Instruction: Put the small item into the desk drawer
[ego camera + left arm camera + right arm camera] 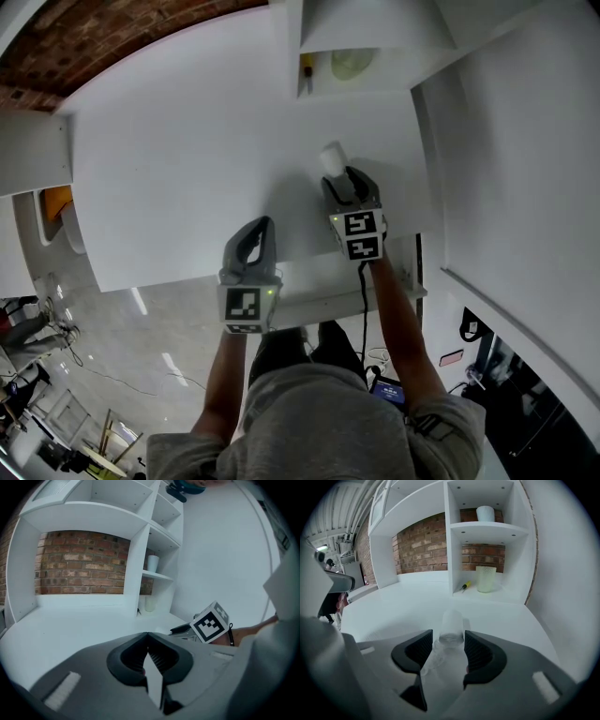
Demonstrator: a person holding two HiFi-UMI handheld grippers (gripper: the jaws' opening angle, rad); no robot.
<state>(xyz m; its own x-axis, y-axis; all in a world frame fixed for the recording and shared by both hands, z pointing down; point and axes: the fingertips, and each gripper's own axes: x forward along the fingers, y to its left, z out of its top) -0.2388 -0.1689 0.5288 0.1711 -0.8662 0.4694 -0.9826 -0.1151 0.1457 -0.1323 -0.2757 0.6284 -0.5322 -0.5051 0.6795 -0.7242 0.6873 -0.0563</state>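
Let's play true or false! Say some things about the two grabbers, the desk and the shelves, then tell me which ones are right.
1. The left gripper has its jaws together with nothing between them. True.
2. The right gripper is squeezing the little container. False: its jaws stand apart, and the container stands on the desk between them, not pressed.
3. A white cup stands on the upper shelf. True.
4. The yellow screwdriver lies on the desk right beside the left gripper. False: it lies in the lower shelf compartment, next to a pale cup.
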